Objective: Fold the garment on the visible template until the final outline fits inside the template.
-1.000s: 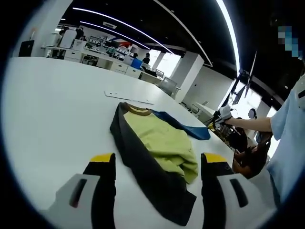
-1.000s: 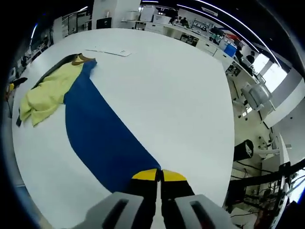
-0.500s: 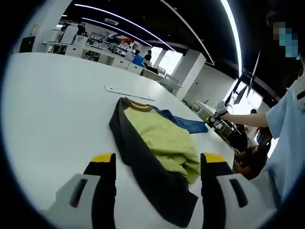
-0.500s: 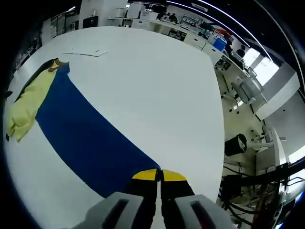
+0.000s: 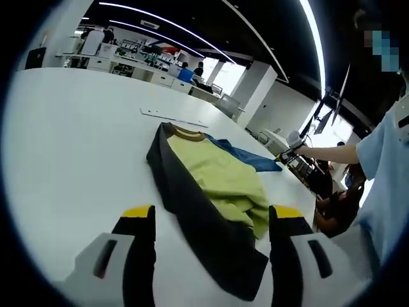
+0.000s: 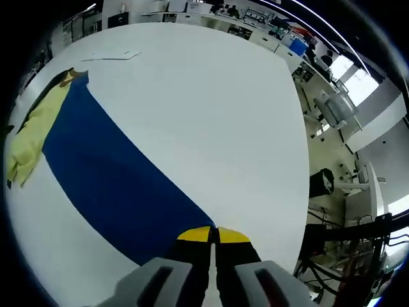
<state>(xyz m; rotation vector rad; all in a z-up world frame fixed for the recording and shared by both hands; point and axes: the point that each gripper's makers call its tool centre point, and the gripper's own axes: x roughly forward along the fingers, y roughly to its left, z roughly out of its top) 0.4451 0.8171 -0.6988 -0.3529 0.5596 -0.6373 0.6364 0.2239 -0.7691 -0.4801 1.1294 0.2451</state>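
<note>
A garment with dark grey, yellow-green and blue panels [image 5: 217, 185] lies on the white table [image 5: 70, 147], its tan collar [image 5: 185, 133] at the far end. My left gripper [image 5: 212, 212] hovers open just over the near dark hem, one jaw on each side of it. In the right gripper view the blue panel [image 6: 115, 179] stretches flat from the collar [image 6: 69, 75] to my right gripper [image 6: 212, 233], which is shut on its corner. The yellow-green part [image 6: 32, 137] lies bunched at the far left. In the left gripper view the right gripper [image 5: 285, 155] shows in a gloved hand.
A flat white sheet [image 5: 172, 117] lies on the table beyond the collar, also in the right gripper view as the white sheet [image 6: 112, 56]. A person in a light blue shirt [image 5: 383, 179] stands at the right. The table edge [image 6: 300, 160] drops to office chairs and floor.
The right gripper has kept its hold and drawn the blue panel out longer and flatter, so the yellow part sits further off to the left. The left gripper stays open, hardly shifted.
</note>
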